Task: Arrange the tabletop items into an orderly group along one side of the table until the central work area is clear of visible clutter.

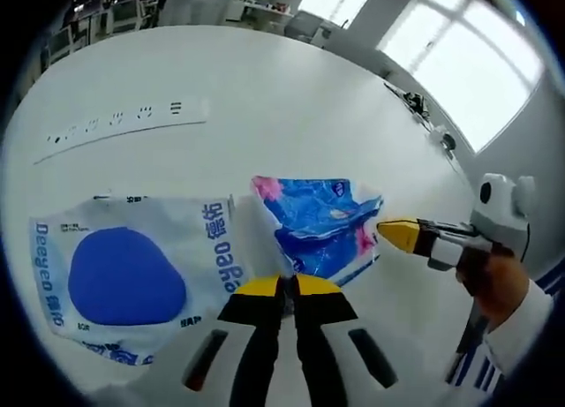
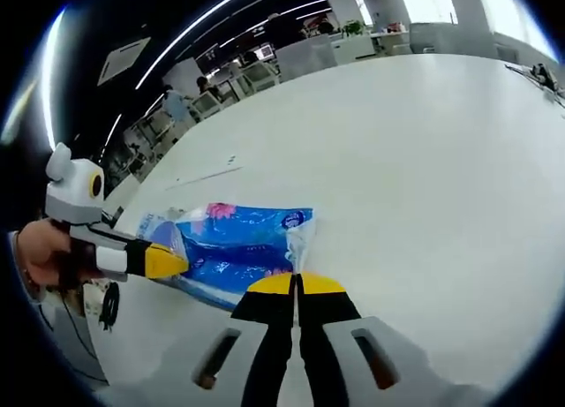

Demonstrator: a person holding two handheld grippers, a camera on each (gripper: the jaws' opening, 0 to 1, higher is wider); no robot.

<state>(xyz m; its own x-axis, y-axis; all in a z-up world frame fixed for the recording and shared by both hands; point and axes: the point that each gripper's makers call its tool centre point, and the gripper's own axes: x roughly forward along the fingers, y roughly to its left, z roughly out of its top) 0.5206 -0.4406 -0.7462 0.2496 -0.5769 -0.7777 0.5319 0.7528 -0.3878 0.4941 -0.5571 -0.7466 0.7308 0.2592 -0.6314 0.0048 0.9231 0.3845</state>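
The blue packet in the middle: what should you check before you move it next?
1. Left gripper shut at the blue packet: ok.
2. Right gripper shut at the packet's edge: ok.
3. Real grip on the packet: cannot tell.
4. White packet with the blue spot beside it: ok.
5. Bare table beyond to slide over: ok.
6. Middle free of clutter: not ok.

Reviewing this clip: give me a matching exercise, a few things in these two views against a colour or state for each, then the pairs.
Things:
1. blue tissue pack
2. white wipes pack
3. power strip
4. left gripper

Descriptions:
A. long, white, lying apart farther up the table
B. shut, yellow tips together
C. pink flowers on crinkled wrap
D. large blue oval on its face

Pairs: 1-C, 2-D, 3-A, 4-B
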